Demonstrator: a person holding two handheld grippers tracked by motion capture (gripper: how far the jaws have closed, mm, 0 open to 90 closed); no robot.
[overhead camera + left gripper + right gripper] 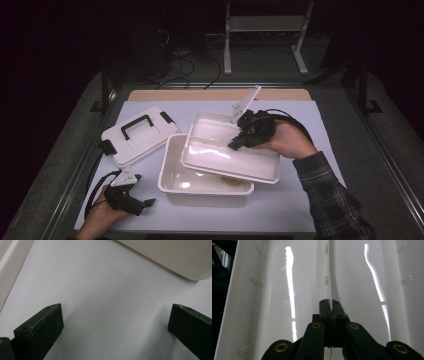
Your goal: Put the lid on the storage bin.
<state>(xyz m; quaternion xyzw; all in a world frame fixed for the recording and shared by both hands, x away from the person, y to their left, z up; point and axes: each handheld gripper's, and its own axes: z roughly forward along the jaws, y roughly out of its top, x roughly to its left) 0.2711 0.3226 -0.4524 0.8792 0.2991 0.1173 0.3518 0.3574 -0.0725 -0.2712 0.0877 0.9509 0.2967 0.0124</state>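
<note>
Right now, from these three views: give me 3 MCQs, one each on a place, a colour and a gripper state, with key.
1. Where does the lid with the handle lie?
A. left of the white bin
B. inside the bin
C. on the floor

2. What colour is the lid's handle?
A. red
B. black
C. white

3. How is the right gripper?
A. open, on the table
B. shut on the inner tray
C. open above the lid

Key: 1 A, the high view shows it flat on the table beside the bin's left wall. 2 B, it is dark against the white lid. 3 B, the right gripper view shows the jaws pressed together on a thin white tray rib.
</note>
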